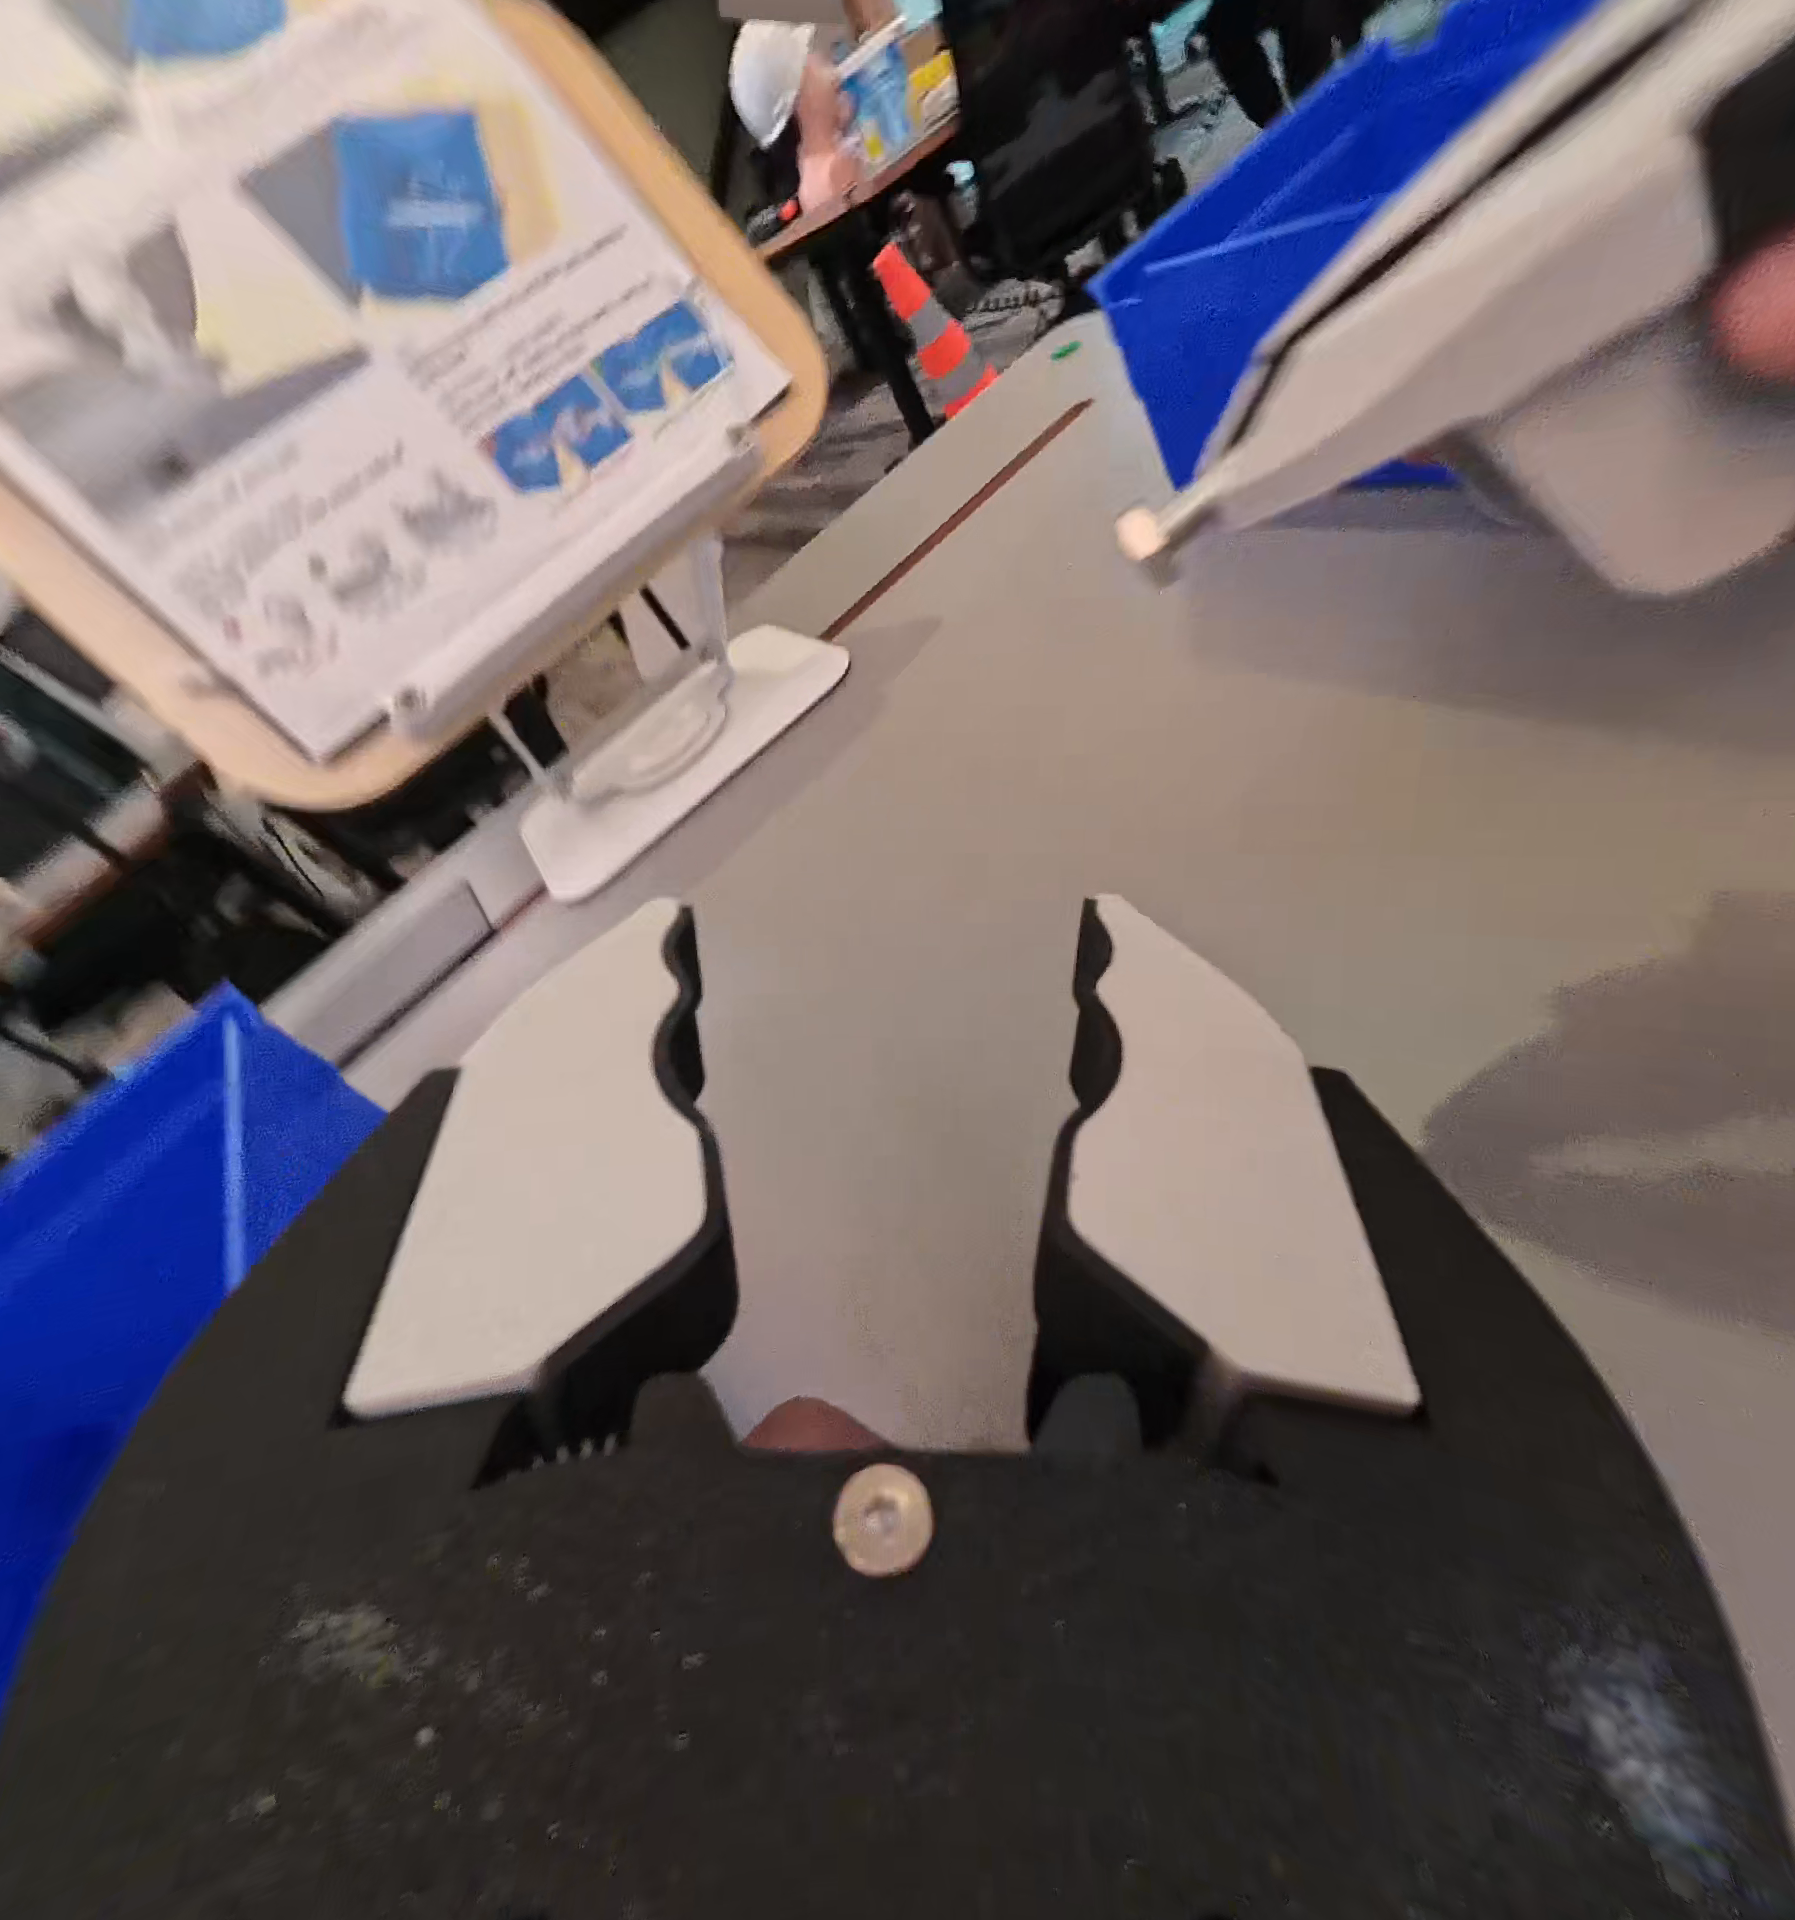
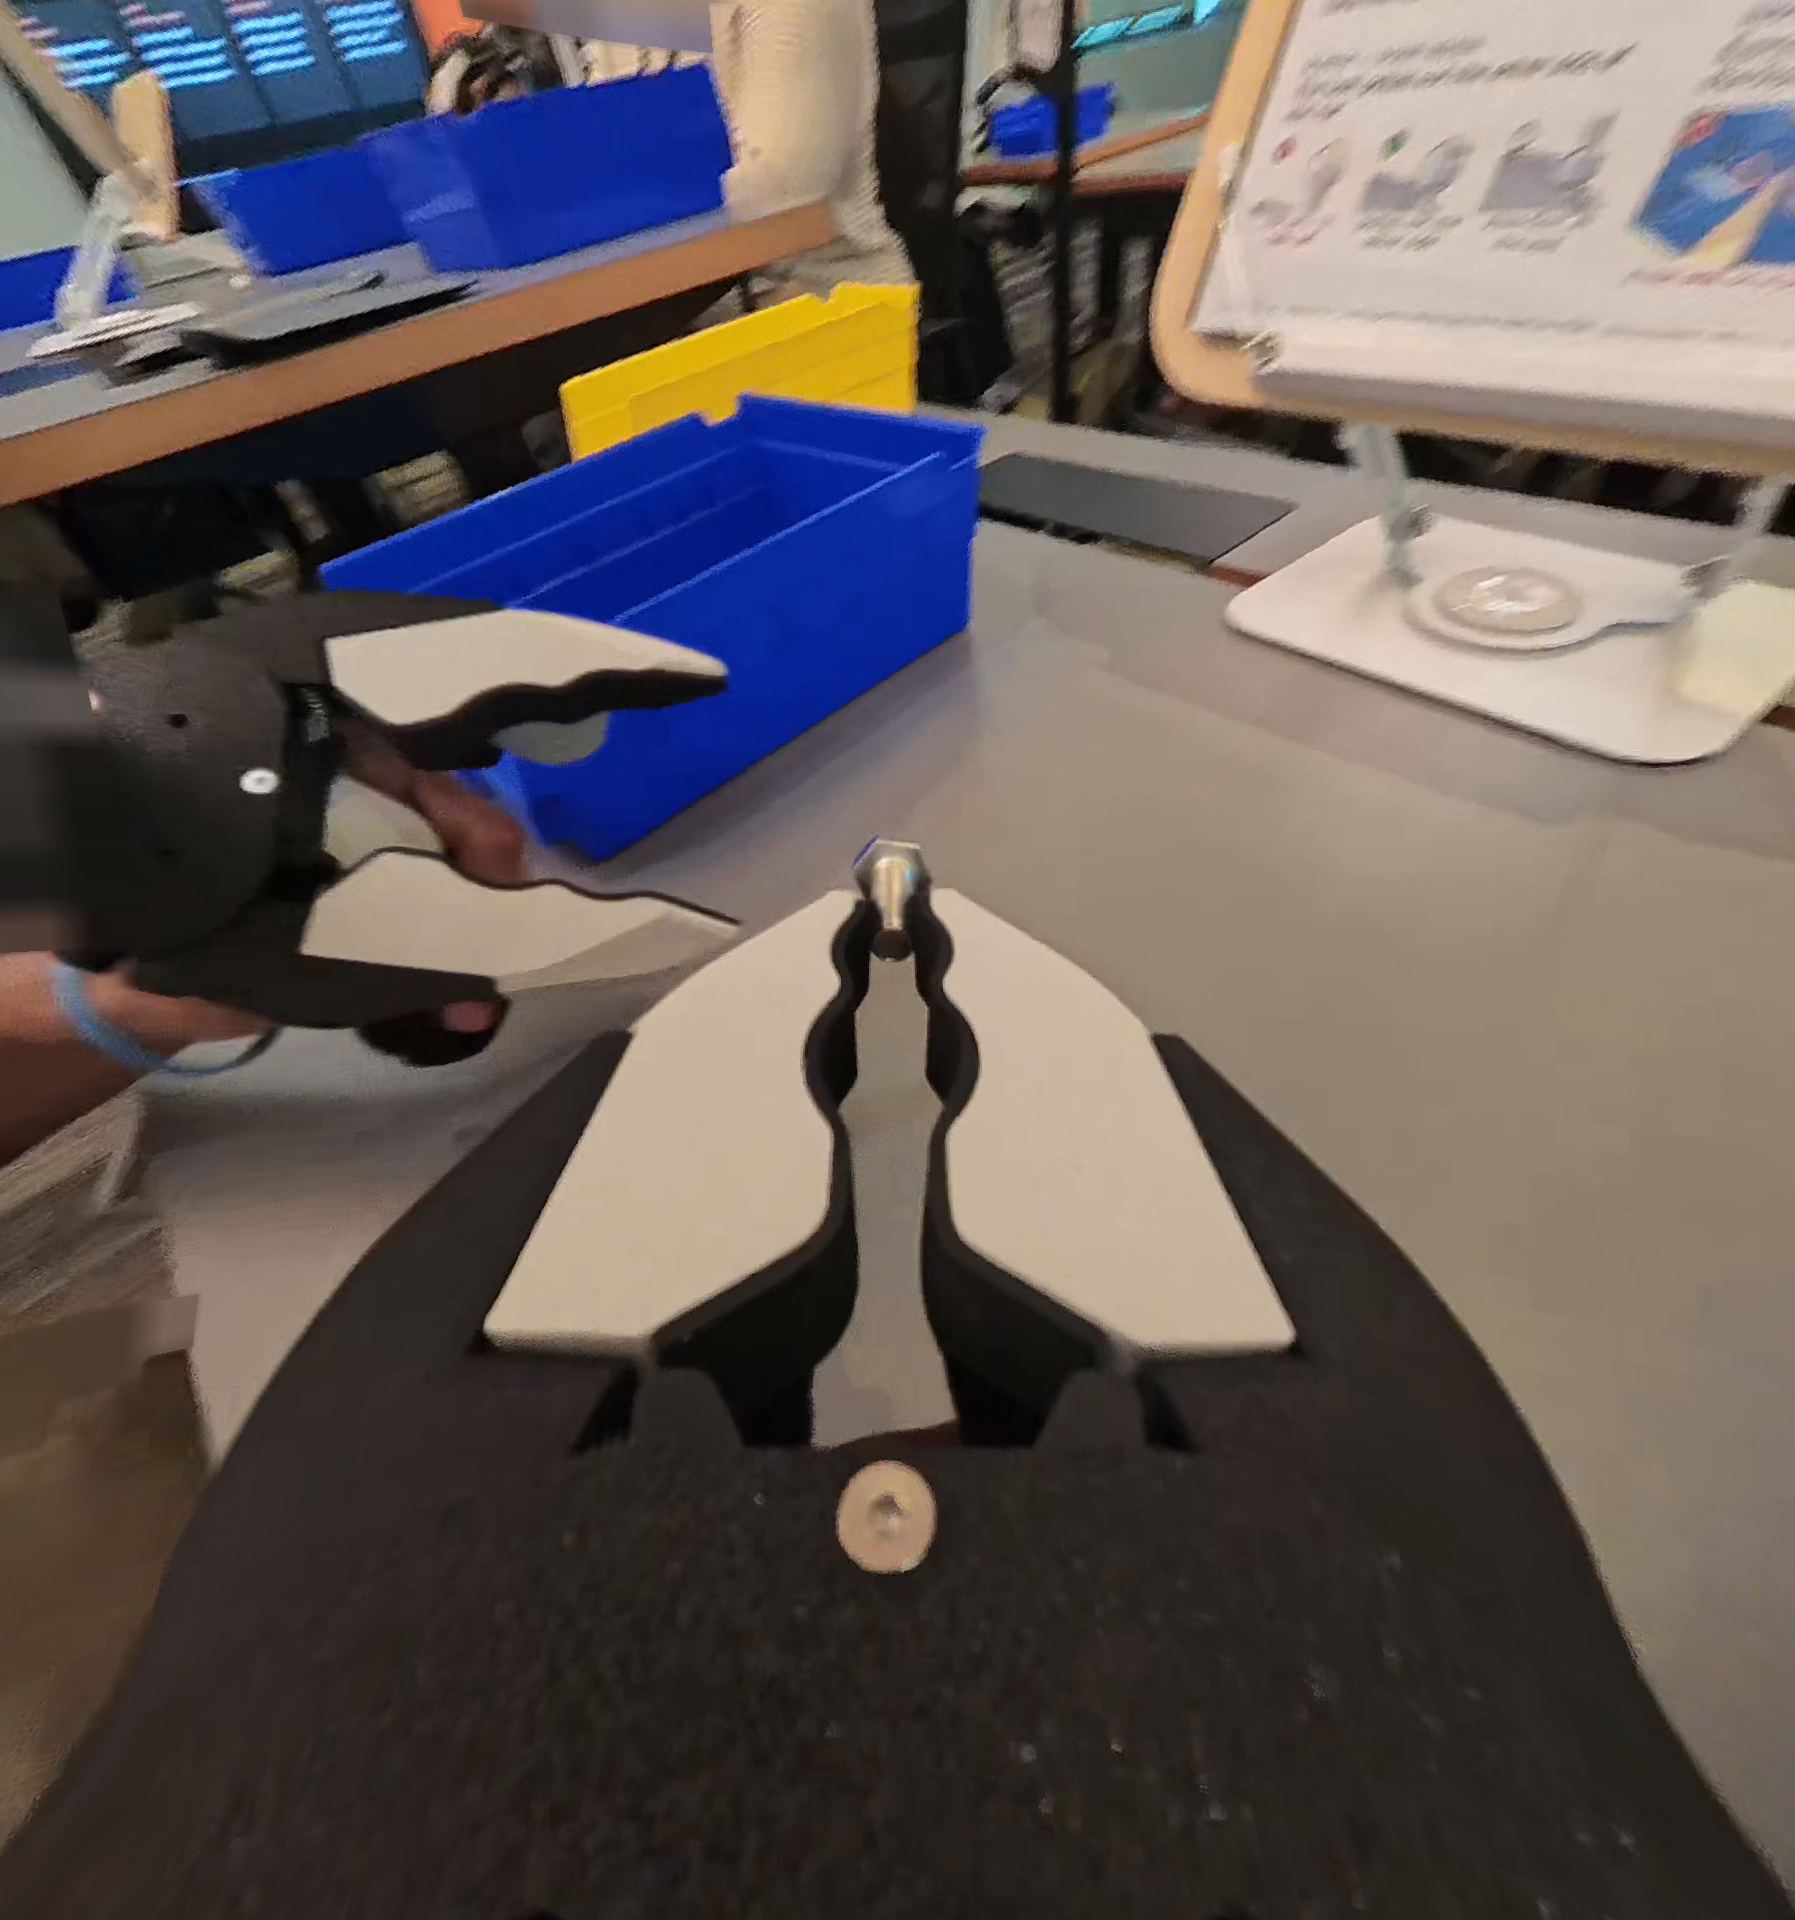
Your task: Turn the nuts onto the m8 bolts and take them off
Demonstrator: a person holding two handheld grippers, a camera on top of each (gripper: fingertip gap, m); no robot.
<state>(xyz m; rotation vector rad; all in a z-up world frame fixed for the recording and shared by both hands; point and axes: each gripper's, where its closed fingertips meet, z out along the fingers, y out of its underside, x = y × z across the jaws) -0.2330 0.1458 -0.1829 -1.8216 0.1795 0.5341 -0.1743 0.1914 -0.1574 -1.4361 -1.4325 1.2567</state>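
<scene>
My right gripper (image 2: pixel 891 930) is shut on a silver M8 bolt (image 2: pixel 887 891), gripping the shank at the fingertips with the hex head pointing away, above the grey table (image 2: pixel 1288 935). It also shows in the left wrist view (image 1: pixel 1173 520) at the upper right, the bolt's end (image 1: pixel 1140 534) sticking out. My left gripper (image 1: pixel 885 935) is open and empty over the table. It also shows in the right wrist view (image 2: pixel 721 800) at the left, jaws wide apart, held by a hand. No nut shows in either view.
A blue bin (image 2: pixel 768 520) stands behind the left gripper, with a yellow bin (image 2: pixel 768 353) beyond it. Another blue bin (image 1: pixel 1236 260) is behind the right gripper. An instruction board on a white stand (image 2: pixel 1537 634) stands at the table's far side. A black pad (image 2: pixel 1132 509) lies near the edge. Left tips to right tips: about 8 cm.
</scene>
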